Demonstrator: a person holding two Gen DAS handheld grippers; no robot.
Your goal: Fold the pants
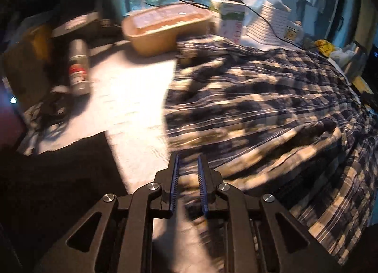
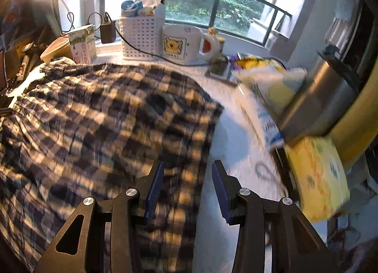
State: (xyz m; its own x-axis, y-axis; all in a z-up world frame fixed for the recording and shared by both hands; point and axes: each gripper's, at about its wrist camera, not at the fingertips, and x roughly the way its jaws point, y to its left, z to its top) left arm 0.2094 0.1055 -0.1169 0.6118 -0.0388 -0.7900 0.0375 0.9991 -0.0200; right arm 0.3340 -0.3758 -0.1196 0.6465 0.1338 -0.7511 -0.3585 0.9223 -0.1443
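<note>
One pair of checked pants (image 2: 106, 117), navy and cream, spread rumpled across pale tabletop (image 1: 132, 98), filling most of both views. Left gripper (image 1: 188, 162) just over the cloth's near-left edge, jaws a narrow gap apart, nothing pinched between the blue pads, cloth only blurred beneath. Right gripper (image 2: 187, 169) parted about halfway, straddling the pants' right-hand edge without pressing it. Beyond the cloth: tan tub (image 1: 169, 28), dark spray can (image 1: 79, 67) with red label, white carton (image 2: 82, 44) with green print and red characters, unreadable; white slotted basket (image 2: 141, 34); mug (image 2: 186, 44) bearing a yellow cartoon bear.
</note>
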